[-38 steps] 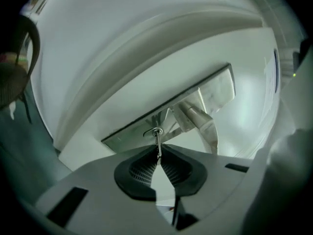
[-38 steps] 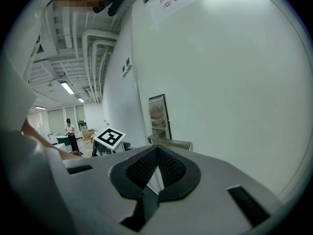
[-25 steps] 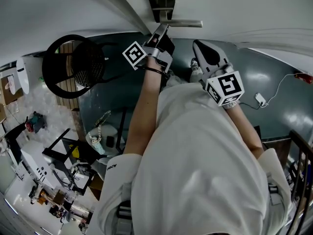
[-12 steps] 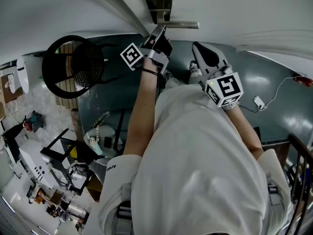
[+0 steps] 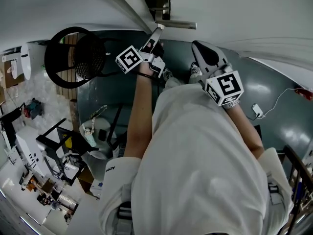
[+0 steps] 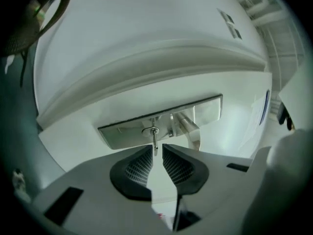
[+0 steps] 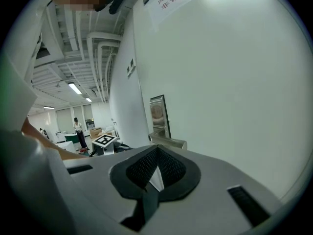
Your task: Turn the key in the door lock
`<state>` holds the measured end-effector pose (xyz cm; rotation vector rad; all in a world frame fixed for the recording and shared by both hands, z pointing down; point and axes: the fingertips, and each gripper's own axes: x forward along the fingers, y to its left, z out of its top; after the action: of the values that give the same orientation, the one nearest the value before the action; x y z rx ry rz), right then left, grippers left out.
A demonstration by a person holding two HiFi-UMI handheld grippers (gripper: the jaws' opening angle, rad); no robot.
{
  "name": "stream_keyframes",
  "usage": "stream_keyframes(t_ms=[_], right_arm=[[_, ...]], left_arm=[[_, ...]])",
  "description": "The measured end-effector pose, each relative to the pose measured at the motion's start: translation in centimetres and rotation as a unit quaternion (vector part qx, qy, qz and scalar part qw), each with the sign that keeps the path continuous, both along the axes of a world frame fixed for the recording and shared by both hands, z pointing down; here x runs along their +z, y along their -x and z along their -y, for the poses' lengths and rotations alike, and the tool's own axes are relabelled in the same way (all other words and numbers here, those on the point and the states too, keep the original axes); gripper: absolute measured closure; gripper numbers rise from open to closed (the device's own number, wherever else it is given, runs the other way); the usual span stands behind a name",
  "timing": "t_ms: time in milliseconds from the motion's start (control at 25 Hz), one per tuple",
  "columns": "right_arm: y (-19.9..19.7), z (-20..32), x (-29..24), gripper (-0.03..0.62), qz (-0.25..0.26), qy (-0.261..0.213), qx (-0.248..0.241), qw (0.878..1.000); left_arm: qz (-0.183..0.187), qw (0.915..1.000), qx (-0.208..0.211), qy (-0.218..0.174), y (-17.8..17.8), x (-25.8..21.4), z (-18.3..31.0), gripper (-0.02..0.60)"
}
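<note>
A steel lock plate point(image 5: 157, 5) with a lever handle point(image 5: 178, 25) sits on the white door. A key point(image 6: 154, 140) sticks out of the lock cylinder in the plate point(image 6: 122, 135), seen edge-on. My left gripper point(image 5: 157, 30) points level at it. In the left gripper view the key's outer end lies between the tips of my left gripper point(image 6: 157, 153), with a small gap beside it, so the pads do not press on it. My right gripper point(image 5: 197, 46) hovers to the right below the handle. It is shut point(image 7: 155, 154) on nothing, and the plate point(image 7: 159, 112) is ahead of it.
A black mesh chair point(image 5: 73, 58) stands at the left on the dark floor. Cluttered equipment point(image 5: 44, 155) lies at the lower left. A white cable with a plug point(image 5: 257, 109) runs across the floor at the right. A dark railing point(image 5: 298, 180) is at the far right.
My left wrist has rolled at the key, and its marker cube has swung left and a little down. The right gripper has stayed in place.
</note>
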<state>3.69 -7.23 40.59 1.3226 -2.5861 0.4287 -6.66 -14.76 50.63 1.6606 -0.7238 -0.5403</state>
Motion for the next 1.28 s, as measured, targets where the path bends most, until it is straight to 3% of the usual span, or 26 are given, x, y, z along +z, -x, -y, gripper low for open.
stream_keyframes(t_ms=[80, 160, 280, 360, 520, 680, 760, 840, 1000, 1120, 1280], right_arm=[[-0.5, 0.2, -0.4, 0.602, 0.003, -0.001, -0.009, 1.000], [-1.0, 0.4, -1.0, 0.602, 0.006, -0.003, -0.021, 1.000], [-1.3, 0.3, -1.3, 0.602, 0.009, -0.006, -0.043, 0.999], [-1.4, 0.1, -1.3, 0.602, 0.012, -0.008, -0.056, 0.998], [-1.8, -0.7, -1.2, 0.602, 0.015, -0.013, -0.078, 0.997], [-3.3, -1.1, -1.2, 0.602, 0.016, -0.014, -0.088, 0.996], [-4.3, -1.1, -0.9, 0.602, 0.016, -0.011, -0.087, 0.996], [-5.4, -1.1, -0.4, 0.602, 0.016, -0.005, -0.085, 0.996], [-7.1, -1.3, 0.1, 0.602, 0.016, -0.001, -0.086, 0.996], [-7.9, -1.0, 0.3, 0.602, 0.017, 0.000, -0.092, 0.996], [-8.7, -0.5, 0.5, 0.602, 0.016, 0.006, -0.101, 0.995]], left_arm=[[0.087, 0.9961, -0.001, -0.015, 0.3, 0.1, -0.7, 0.523], [0.166, 0.9857, -0.002, -0.028, 0.4, 0.2, -1.0, 0.523], [0.272, 0.9607, -0.001, -0.057, 0.0, -0.4, -1.4, 0.523], [0.339, 0.9377, 0.002, -0.075, -0.6, -0.7, -1.7, 0.523], [0.473, 0.8752, 0.003, -0.103, -1.2, -0.6, -2.1, 0.523], [0.567, 0.8158, -0.015, -0.112, -1.3, -1.0, -2.0, 0.523], [0.611, 0.7820, -0.021, -0.119, -1.4, -1.1, -1.6, 0.504], [0.648, 0.7511, -0.017, -0.127, -1.8, -0.6, -1.0, 0.474], [0.700, 0.7043, -0.001, -0.120, -2.7, 0.4, 0.1, 0.454], [0.740, 0.6635, -0.004, -0.110, -2.7, 0.6, 0.9, 0.454], [0.795, 0.5986, -0.005, -0.097, -2.5, 0.8, 1.7, 0.454]])
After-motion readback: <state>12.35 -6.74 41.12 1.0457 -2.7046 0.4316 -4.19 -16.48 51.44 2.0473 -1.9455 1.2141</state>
